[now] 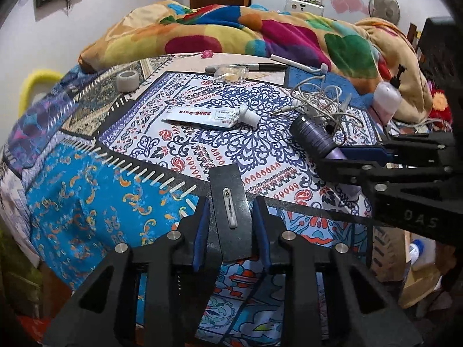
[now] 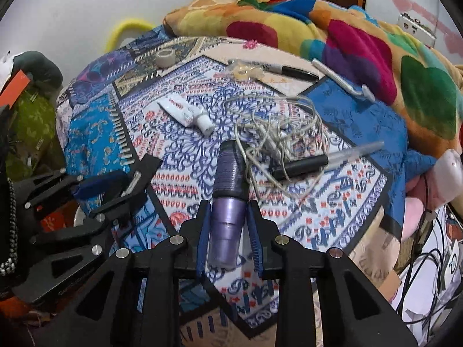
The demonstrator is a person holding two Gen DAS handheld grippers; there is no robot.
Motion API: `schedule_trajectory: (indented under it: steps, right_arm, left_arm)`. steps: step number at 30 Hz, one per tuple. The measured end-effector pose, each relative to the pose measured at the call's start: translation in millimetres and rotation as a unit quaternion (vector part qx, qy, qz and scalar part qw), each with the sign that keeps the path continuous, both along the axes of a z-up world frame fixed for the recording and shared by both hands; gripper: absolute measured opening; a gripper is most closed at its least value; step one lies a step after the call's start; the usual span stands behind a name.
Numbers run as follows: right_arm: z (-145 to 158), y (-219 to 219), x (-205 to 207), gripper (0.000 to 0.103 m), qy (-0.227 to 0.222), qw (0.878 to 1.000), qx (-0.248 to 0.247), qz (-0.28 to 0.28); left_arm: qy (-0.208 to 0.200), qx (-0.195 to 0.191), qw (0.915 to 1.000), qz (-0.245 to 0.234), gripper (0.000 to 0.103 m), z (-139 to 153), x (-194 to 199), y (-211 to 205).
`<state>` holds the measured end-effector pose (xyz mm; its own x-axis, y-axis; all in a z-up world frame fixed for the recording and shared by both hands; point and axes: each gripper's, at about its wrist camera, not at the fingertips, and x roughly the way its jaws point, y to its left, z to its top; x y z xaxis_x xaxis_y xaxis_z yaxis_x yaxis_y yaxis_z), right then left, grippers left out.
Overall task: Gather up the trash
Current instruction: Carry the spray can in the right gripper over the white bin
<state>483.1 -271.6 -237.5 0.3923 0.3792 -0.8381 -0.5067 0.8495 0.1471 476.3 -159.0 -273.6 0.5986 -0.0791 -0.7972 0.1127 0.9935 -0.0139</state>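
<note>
The left gripper was clamped on a flat black card with a small white sliver on it, held level, probably so the sliver stayed put. The right gripper was clamped on the purple plastic spool of dark thread, over the patterned bed cover, beside tangled white earphone cords.

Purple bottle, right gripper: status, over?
Right gripper shut on purple bottle, flat on the bedspread. Left gripper shut on black card. Tangled cable lies over the bottle's dark cap.
</note>
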Motion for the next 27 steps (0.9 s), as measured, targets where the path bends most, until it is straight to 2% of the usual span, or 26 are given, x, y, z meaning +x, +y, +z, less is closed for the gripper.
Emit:
schedule_trajectory:
  steps: [5, 11, 17, 27]
  right_arm:
    - [0.8, -0.6, -1.7, 0.023, -0.005, 1.000, 0.010, -0.013]
    - [25.2, -1.1, -17.6, 0.022, -0.052, 0.998, 0.007, -0.026]
    - [66.9, 1.4, -33.7, 0.022, -0.069, 0.996, 0.036, -0.033]
    - [150.9, 36.9, -84.3, 0.022, -0.143, 0.988, 0.057, -0.012]
  left_arm:
    - [-0.003, -0.005, 1.0000, -0.003, 0.024, 0.1, 0.6, 3.2]
    - [-0.012, -0.029, 0.9995, -0.004, 0.024, 17.0, -11.5, 13.0]
    - [-0.040, -0.045, 0.9982, 0.000, 0.024, 58.2, -33.1, 26.0]
    - [-0.106, -0.048, 0.9931, 0.020, 0.024, 136.6, -89.3, 61.4]
